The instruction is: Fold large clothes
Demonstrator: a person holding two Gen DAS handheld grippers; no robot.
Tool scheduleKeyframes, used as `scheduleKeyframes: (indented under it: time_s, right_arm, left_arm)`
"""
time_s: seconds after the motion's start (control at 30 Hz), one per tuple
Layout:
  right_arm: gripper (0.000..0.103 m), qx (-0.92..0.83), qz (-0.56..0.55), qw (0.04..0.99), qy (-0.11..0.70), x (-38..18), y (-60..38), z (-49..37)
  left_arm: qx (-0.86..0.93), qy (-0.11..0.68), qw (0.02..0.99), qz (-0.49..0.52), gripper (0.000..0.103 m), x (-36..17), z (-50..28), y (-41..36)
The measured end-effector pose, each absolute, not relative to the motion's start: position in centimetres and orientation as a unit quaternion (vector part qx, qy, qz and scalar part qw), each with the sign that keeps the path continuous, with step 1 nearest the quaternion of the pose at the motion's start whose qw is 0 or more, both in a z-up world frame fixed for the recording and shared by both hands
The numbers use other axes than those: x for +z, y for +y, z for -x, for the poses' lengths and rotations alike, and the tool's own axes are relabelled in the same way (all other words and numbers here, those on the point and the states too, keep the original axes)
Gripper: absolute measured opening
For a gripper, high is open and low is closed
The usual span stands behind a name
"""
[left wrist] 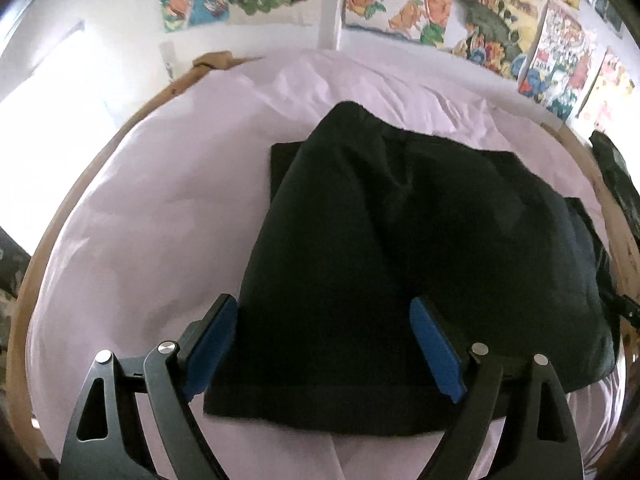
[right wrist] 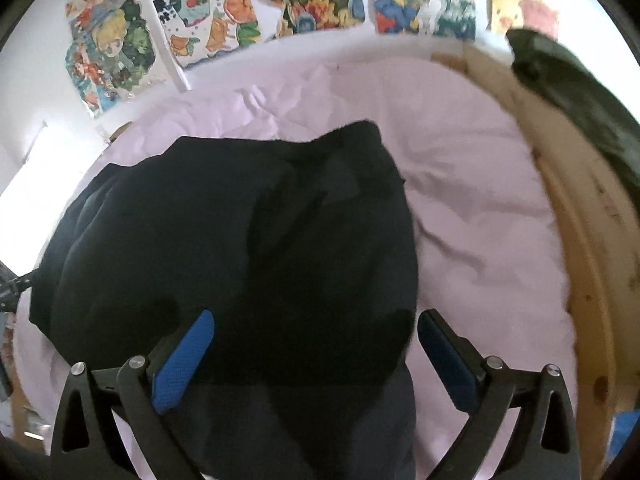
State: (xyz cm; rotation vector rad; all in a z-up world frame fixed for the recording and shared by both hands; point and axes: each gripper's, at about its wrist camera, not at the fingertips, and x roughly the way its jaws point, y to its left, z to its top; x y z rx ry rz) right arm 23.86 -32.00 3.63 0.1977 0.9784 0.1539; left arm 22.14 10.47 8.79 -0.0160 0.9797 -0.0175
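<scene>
A: Where's the black garment [left wrist: 400, 248]?

B: Folded into a thick stack on the bed's pale lilac sheet [left wrist: 152, 216], nearer the wooden bed frame [right wrist: 580, 280] side than the middle.

A: And the left tongs [left wrist: 324, 340]?

B: Spread wide apart above the garment's near hem, blue pads [left wrist: 436, 348] gripping nothing.

A: The right tongs [right wrist: 316, 356]?

B: Also apart, straddling the garment's near right edge. Beyond the garment, colourful posters [right wrist: 304, 4] cover the wall; dark cloth [right wrist: 580, 112] drapes over the frame.
</scene>
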Motion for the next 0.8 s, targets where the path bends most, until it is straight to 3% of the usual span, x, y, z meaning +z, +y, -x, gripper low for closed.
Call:
scheduleKeyframes:
  time_s: [0.13,0.33,0.8]
  right_arm:
    - [0.103,0.075,-0.123,0.896,0.420,4.4,-31.3,-21.5]
    - [0.103,0.058,-0.121,0.914,0.383,5.0,-30.2,-17.9]
    - [0.103,0.071,-0.095,0.960,0.255,7.7,-25.9,-8.5]
  left_arm:
    - [-0.018,0.432,0.901,0.030,0.084,9.1,-18.4,9.2]
    - [-0.027,0.381,0.924,-0.005,0.096,9.7,-13.3,6.8]
    - [-0.059,0.286,0.956,0.037,0.101,11.6,-7.7,5.9]
